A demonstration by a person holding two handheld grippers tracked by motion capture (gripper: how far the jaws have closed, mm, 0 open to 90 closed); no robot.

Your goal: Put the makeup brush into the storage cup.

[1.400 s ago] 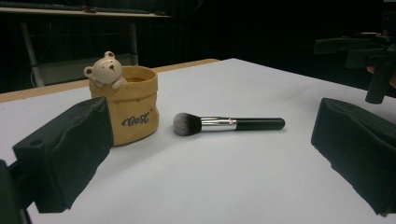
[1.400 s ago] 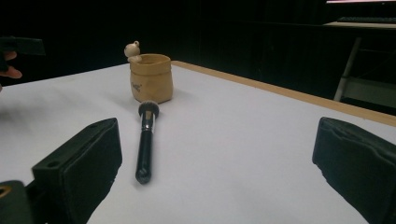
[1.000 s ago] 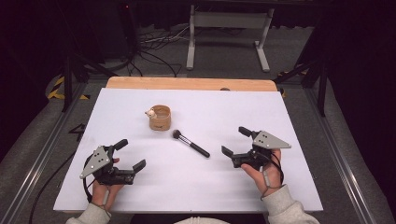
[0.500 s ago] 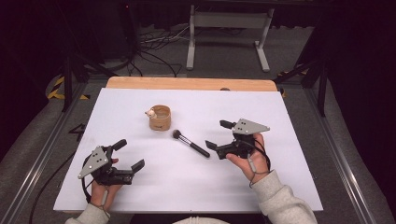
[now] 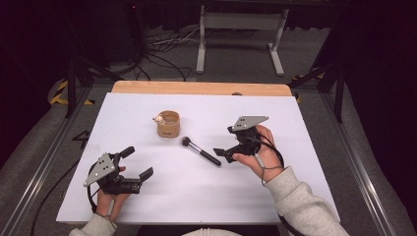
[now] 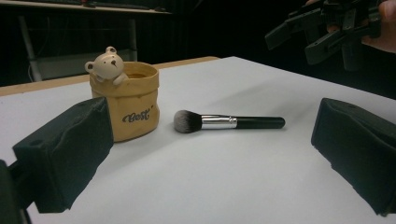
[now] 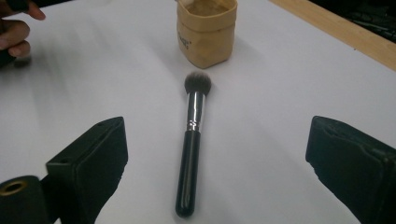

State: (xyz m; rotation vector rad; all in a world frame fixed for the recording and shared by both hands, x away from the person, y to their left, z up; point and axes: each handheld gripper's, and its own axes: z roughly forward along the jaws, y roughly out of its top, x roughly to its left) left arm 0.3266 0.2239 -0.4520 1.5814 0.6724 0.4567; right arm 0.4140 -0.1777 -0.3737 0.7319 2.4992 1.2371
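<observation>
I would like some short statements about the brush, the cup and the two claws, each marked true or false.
1. The makeup brush lies flat on the table. True.
2. The right claw is shut on the brush. False: it is open, with the handle between its jaws.
3. A small bear figure sits on the rim of the cup. True.
4. The brush stands inside the cup. False: it lies beside it.
5. The left claw is open. True.
</observation>
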